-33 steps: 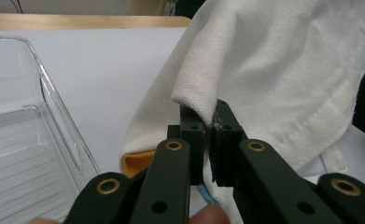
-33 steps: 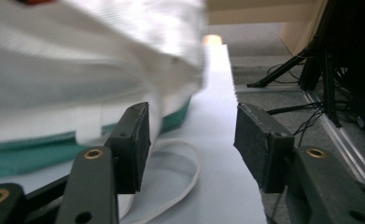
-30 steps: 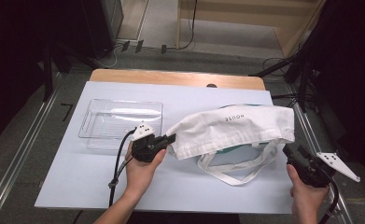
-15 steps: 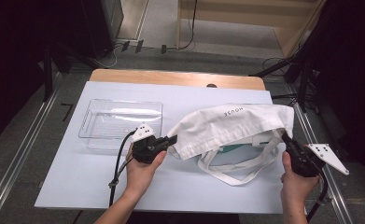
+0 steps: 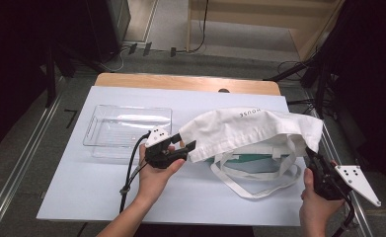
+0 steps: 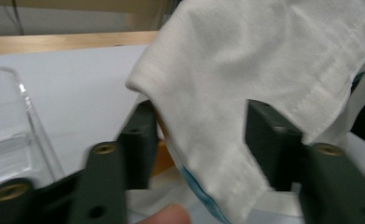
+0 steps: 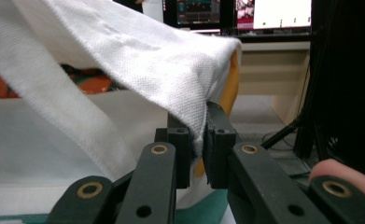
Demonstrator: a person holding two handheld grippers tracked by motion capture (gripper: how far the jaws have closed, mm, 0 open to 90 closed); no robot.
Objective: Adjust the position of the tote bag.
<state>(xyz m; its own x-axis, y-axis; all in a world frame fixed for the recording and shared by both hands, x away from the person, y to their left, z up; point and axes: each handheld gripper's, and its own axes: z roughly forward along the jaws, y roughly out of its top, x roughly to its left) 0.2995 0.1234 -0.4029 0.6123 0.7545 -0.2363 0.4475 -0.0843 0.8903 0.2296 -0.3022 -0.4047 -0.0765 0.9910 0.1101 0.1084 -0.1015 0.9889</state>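
Near edge, lower right: right gripper (image 5: 313,157) clamped on bag (image 5: 250,129) corner. Centre: left gripper (image 5: 186,147) just opened, jaws apart, bag's left edge between them, unpinched. Bare table (image 5: 82,192) lower left. Farther, upper left: clear tray (image 5: 127,129).
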